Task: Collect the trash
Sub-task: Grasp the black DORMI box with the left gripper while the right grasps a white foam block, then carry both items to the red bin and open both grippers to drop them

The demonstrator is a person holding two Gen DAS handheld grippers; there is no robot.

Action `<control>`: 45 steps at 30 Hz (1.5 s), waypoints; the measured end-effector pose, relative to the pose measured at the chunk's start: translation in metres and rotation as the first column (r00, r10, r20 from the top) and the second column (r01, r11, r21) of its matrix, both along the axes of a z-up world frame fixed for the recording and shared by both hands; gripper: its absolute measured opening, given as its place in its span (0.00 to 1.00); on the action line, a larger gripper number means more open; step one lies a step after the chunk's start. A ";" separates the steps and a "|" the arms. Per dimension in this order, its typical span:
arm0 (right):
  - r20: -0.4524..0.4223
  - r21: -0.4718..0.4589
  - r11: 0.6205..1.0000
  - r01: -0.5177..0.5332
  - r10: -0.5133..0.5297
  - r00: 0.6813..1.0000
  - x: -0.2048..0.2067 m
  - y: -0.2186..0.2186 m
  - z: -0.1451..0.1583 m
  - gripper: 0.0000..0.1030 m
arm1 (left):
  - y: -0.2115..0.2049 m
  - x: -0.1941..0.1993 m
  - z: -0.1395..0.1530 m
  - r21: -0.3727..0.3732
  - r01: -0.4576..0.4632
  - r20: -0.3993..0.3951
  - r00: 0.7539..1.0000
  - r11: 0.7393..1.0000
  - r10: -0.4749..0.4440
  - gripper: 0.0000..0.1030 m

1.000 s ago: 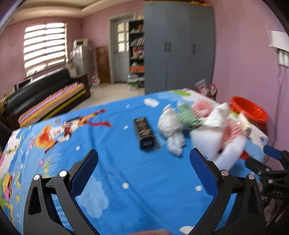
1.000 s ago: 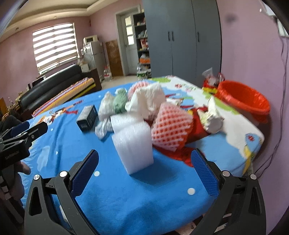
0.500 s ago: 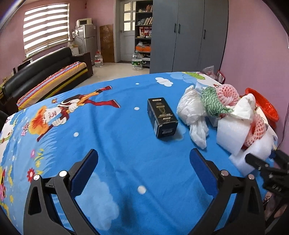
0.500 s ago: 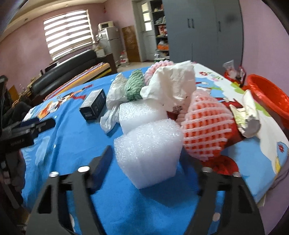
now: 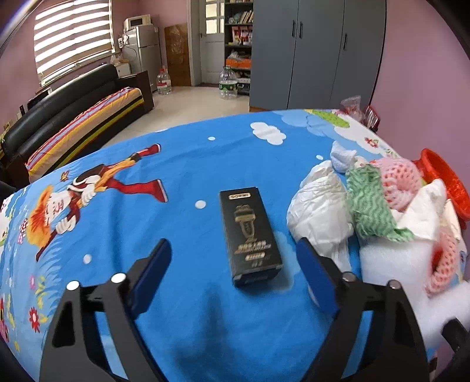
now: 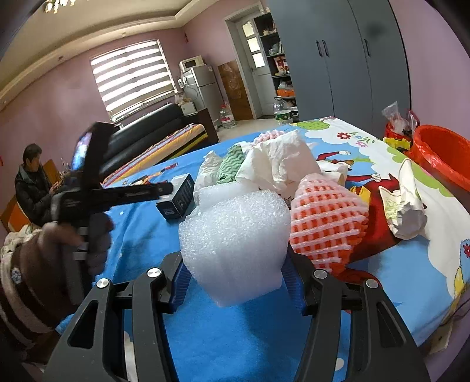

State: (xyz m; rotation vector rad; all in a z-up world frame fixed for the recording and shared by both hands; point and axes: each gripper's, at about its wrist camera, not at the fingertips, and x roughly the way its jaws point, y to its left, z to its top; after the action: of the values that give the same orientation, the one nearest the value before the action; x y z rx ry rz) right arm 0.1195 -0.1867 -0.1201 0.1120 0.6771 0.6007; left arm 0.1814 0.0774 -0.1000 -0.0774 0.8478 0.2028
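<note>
Two grippers: right gripper pinching the white foam wad for removal, orange bin well beyond it; left gripper spread wide, holding nothing, straddling black box left of that wad, presumably next.

The room has pink-painted walls and a cream ceiling with stepped coving. On the far left a wide window with white slatted blinds lets in bright daylight. Below it stands a black leather sofa with a striped, many-coloured cushion cover. A silver fridge with a white microwave on top sits in the far corner beside a pale grey-blue door. To the right rises a tall grey wardrobe with dark handles. The floor is pale tile.
</note>
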 end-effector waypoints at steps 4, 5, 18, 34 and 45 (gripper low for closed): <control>0.006 0.016 1.000 -0.010 0.010 1.000 -0.002 -0.001 0.004 0.52 | -0.002 0.016 -0.015 0.020 -0.006 -0.046 0.999 1.000 0.007 0.53; 0.007 0.018 1.000 -0.014 0.014 1.000 -0.003 -0.001 0.005 0.52 | -0.001 0.017 -0.019 0.012 -0.008 -0.056 0.998 1.000 0.008 0.48; 0.060 0.003 0.999 -0.034 0.034 0.998 -0.024 0.016 0.017 0.52 | -0.007 -0.055 0.010 0.076 0.017 0.067 0.997 0.997 -0.022 0.37; 0.120 0.053 0.989 0.135 -0.141 0.983 -0.044 -0.019 0.043 0.52 | -0.062 -0.144 0.063 0.135 0.113 0.239 0.960 0.984 -0.143 0.37; 0.117 0.063 0.976 0.209 -0.215 0.970 -0.041 -0.052 0.041 0.52 | -0.110 -0.137 0.061 0.121 0.230 0.232 0.939 0.966 -0.253 0.37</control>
State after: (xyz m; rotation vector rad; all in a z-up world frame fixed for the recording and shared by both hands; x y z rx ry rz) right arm 0.0788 -0.2384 -0.0790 0.1901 0.5225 0.4148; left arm 0.0442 -0.0326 -0.0387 0.0879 0.5919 -0.0007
